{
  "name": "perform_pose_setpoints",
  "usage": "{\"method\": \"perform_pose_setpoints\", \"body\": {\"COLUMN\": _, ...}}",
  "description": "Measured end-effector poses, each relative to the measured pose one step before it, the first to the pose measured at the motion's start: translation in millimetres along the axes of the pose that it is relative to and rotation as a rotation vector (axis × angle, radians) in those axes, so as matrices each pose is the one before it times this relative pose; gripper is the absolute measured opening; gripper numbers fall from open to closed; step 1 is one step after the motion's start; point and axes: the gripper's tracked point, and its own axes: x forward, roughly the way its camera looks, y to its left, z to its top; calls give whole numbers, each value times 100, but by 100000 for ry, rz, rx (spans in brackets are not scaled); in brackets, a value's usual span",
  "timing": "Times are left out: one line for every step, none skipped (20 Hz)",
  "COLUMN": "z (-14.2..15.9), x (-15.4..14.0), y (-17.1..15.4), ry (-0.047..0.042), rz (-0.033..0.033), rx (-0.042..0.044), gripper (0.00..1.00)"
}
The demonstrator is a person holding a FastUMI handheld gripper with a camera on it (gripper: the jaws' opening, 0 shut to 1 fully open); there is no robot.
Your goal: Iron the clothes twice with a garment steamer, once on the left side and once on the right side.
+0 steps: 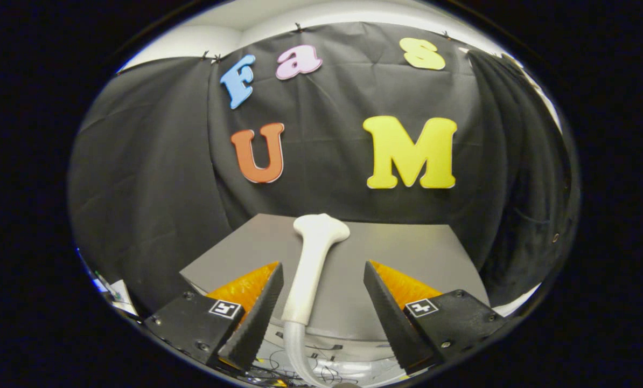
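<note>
Tool (321, 280) is spread wide, touching nothing. White steamer (312, 269) lies between its fingers on the grey counter (407, 248), hose (294, 350) trailing back.

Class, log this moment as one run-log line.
gripper: jaws open | white plastic steamer head: between jaws, untouched, lying on grey fabric-covered board | clear hose: trails from handle | ironing: not started

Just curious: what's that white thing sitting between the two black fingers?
In the gripper view, the white steamer handle stands between the open gripper's fingers, over a grey surface.
</note>
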Motion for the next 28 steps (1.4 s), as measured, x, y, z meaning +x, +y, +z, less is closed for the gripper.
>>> {"method": "perform_pose_setpoints", "body": {"z": -988, "x": 1197, "y": 618, "ry": 3513, "rz": 754, "rx": 95, "gripper": 95}}
{"method": "perform_pose_setpoints", "body": {"z": -279, "x": 1009, "y": 355, "ry": 2271, "rz": 419, "rx": 1061, "gripper": 94}}
{"method": "perform_pose_setpoints", "body": {"z": -646, "x": 855, "y": -213, "ry": 2933, "rz": -1718, "rx": 883, "gripper": 92}}
{"method": "perform_pose_setpoints", "body": {"z": -292, "x": 1056, "y": -359, "ry": 1680, "rz": -2682, "rx": 149, "gripper": 89}}
{"method": "perform_pose_setpoints", "body": {"z": -591, "x": 739, "y": 41, "ry": 2180, "rz": 413, "rx": 1128, "gripper": 85}}
{"method": "perform_pose_setpoints", "body": {"z": -439, "x": 442, "y": 179, "ry": 3366, "rz": 412, "rx": 2874, "gripper": 81}}
{"method": "perform_pose_setpoints", "body": {"z": -318, "x": 824, "y": 456, "ry": 3080, "rz": 1539, "rx": 3405, "gripper": 75}}
{"method": "perform_pose_setpoints", "body": {"z": -551, "x": 302, "y": 482, "ry": 3525, "rz": 1624, "rx": 2269, "gripper": 68}}
{"method": "perform_pose_setpoints", "body": {"z": 489, "x": -165, "y": 71, "ry": -2165, "rz": 48, "rx": 87, "gripper": 62}}
{"method": "perform_pose_setpoints", "body": {"z": -69, "x": 317, "y": 451, "ry": 1581, "rz": 452, "rx": 1292, "gripper": 57}}
{"method": "perform_pose_setpoints", "body": {"z": -151, "x": -385, "y": -39, "ry": 799, "rz": -474, "rx": -1797, "gripper": 52}}
{"method": "perform_pose_setpoints", "body": {"z": 143, "x": 645, "y": -87, "ry": -884, "rz": 75, "rx": 656, "gripper": 50}}
{"method": "perform_pose_setpoints", "body": {"z": 50, "x": -911, "y": 321, "ry": 624, "rz": 642, "rx": 709, "gripper": 42}}
{"method": "perform_pose_setpoints", "body": {"z": 14, "x": -148, "y": 52, "ry": 1014, "rz": 1292, "rx": 1352, "gripper": 40}}
{"method": "perform_pose_setpoints", "body": {"z": -187, "x": -93, "y": -28, "ry": 574, "rz": 728, "rx": 1553, "gripper": 38}}
{"method": "perform_pose_setpoints", "body": {"z": 126, "x": -199, "y": -50, "ry": -103, "rz": 615, "rx": 501, "gripper": 37}}
{"method": "perform_pose_setpoints", "body": {"z": 292, "x": -44, "y": -48, "ry": -1371, "rz": 294, "rx": -594, "gripper": 37}}
{"method": "perform_pose_setpoints", "body": {"z": 445, "x": -276, "y": -68, "ry": -1456, "rz": 259, "rx": -1138, "gripper": 37}}
{"method": "perform_pose_setpoints", "body": {"z": 76, "x": -291, "y": 187, "ry": -848, "rz": 678, "rx": -1062, "gripper": 37}}
{"method": "perform_pose_setpoints", "body": {"z": 235, "x": -699, "y": 70, "ry": -567, "rz": 1383, "rx": -76, "gripper": 37}}
{"method": "perform_pose_setpoints", "body": {"z": 424, "x": -1026, "y": 10, "ry": -1121, "rz": 1060, "rx": 486, "gripper": 37}}
{"method": "perform_pose_setpoints", "body": {"z": 657, "x": -1370, "y": -321, "ry": -1552, "rz": -160, "rx": 18, "gripper": 37}}
{"method": "perform_pose_setpoints", "body": {"z": 605, "x": -1713, "y": -604, "ry": -2259, "rz": -557, "rx": -418, "gripper": 37}}
{"method": "perform_pose_setpoints", "body": {"z": 783, "x": -1623, "y": -121, "ry": -2653, "rz": -487, "rx": -169, "gripper": 37}}
{"method": "perform_pose_setpoints", "body": {"z": 402, "x": -1844, "y": -321, "ry": -2564, "rz": -142, "rx": -45, "gripper": 37}}
{"method": "perform_pose_setpoints", "body": {"z": 562, "x": -1924, "y": -574, "ry": -2644, "rz": 170, "rx": -103, "gripper": 37}}
{"method": "perform_pose_setpoints", "body": {"z": 117, "x": -2189, "y": -1029, "ry": -2938, "rz": 90, "rx": -188, "gripper": 37}}
{"method": "perform_pose_setpoints", "body": {"z": 639, "x": -2070, "y": -921, "ry": -3108, "rz": -410, "rx": -74, "gripper": 37}}
